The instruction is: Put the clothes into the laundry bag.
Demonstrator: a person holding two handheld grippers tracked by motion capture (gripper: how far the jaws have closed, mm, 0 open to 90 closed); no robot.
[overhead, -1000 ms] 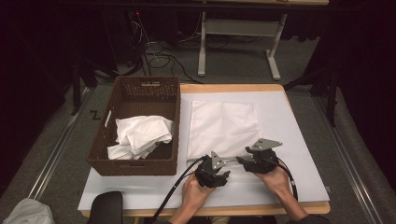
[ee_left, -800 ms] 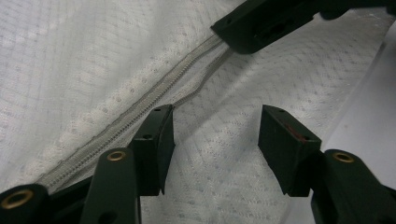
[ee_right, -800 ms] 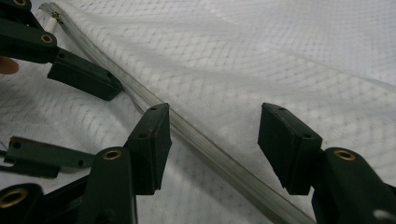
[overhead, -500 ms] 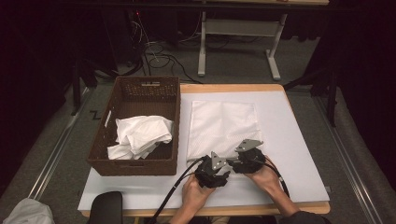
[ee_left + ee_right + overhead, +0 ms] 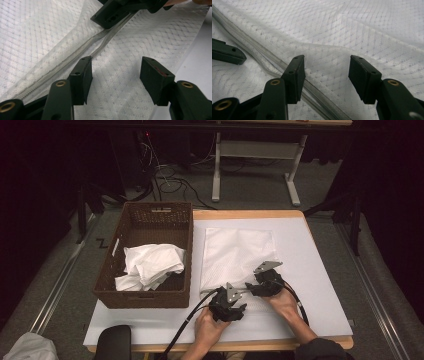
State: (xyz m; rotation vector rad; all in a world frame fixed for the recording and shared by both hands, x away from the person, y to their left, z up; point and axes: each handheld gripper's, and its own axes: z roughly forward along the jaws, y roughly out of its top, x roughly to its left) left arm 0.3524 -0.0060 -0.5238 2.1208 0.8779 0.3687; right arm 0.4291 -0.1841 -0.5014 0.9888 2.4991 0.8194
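A white mesh bag lies flat on the table's white mat, and its zipper runs along the near edge. My left gripper hovers over the bag's near edge. In the left gripper view it is open, with mesh under the gap and the zipper beside its left jaw. My right gripper is just right of it, pointing left. It is open too, low over the mesh, with the zipper passing under its left jaw. Neither gripper holds anything.
A brown wicker basket stands left of the bag with crumpled white cloth inside. A dark chair back sits at the table's near left corner. Bare mat lies right of the bag.
My right gripper has moved left and toward the near edge, closing in on the left gripper over the bag's zipper. The left gripper has stayed put.
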